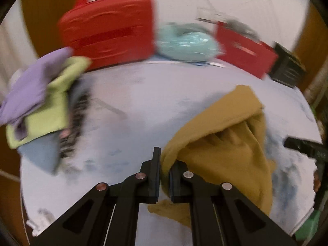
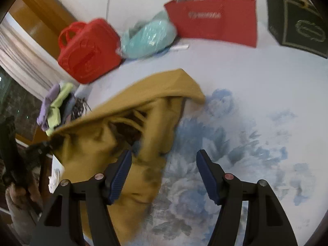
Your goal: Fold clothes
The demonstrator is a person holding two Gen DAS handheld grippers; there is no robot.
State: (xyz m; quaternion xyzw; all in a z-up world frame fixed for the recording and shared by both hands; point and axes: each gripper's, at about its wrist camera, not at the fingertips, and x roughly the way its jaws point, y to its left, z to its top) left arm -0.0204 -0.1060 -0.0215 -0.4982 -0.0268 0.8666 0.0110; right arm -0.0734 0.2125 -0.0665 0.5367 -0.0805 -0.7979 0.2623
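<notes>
A mustard-yellow garment [image 1: 225, 143] lies bunched on the white, blue-flowered bedsheet [image 1: 133, 106]. My left gripper [image 1: 164, 164] is shut on an edge of this garment and lifts it, so the cloth drapes to the right. In the right wrist view the same garment [image 2: 127, 123] hangs in a raised fold at left of centre. My right gripper [image 2: 164, 162] is open and empty, its left finger close against the cloth, hovering over the sheet [image 2: 246, 123]. The left gripper shows there as a dark blur [image 2: 39, 145] at the garment's left edge.
A pile of purple, green, blue and patterned clothes [image 1: 41, 110] lies at the left. At the back stand a red handbag [image 1: 108, 34], a teal plastic-wrapped bundle [image 1: 186, 41], a red paper bag [image 1: 244, 49] and a black box [image 1: 287, 67].
</notes>
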